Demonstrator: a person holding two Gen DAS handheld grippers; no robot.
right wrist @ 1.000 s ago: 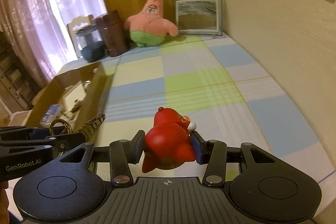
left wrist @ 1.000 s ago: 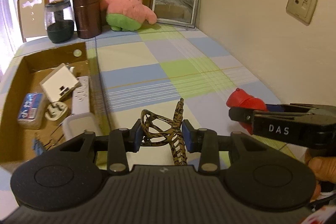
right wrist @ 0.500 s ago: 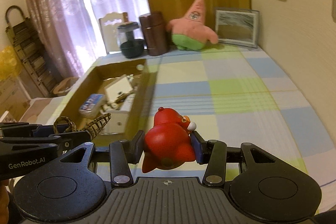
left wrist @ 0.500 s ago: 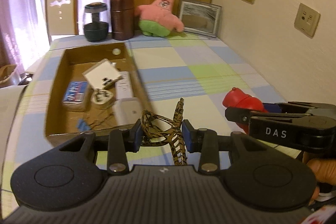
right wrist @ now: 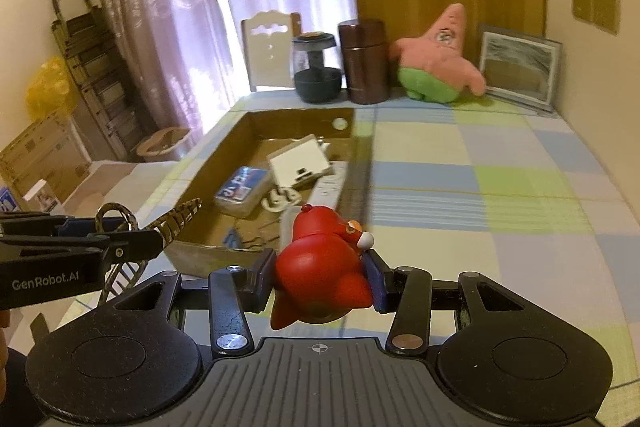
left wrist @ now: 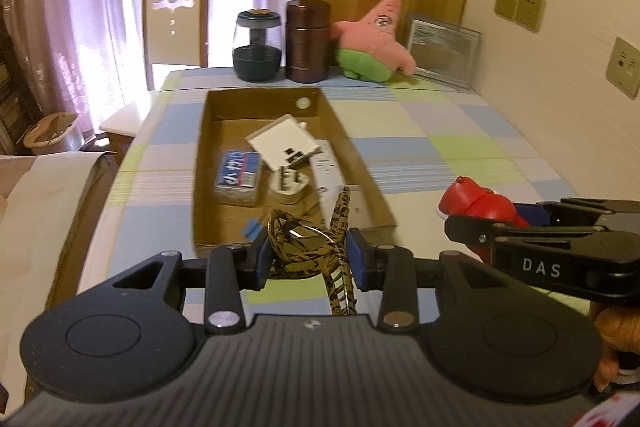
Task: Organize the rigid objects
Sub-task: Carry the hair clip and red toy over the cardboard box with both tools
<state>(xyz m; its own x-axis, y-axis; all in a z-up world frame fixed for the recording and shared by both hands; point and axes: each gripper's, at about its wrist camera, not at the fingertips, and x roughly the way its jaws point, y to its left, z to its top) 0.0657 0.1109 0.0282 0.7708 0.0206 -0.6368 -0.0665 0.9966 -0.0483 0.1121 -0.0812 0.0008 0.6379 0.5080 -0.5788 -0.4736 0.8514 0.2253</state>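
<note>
Left gripper (left wrist: 308, 259) clamps a leopard-print hair clip (left wrist: 316, 247), lower centre of frame; right gripper (right wrist: 320, 275) clamps a red toy figure (right wrist: 320, 275). Cardboard box (left wrist: 200, 163) sits mid-frame, already crowded. Risk: the clip's long prong snags the near wall, or the rounded toy slips.

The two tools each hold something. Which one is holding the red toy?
The right tool grips the red toy between its pads. The left tool holds a leopard-patterned hair claw instead.
</note>
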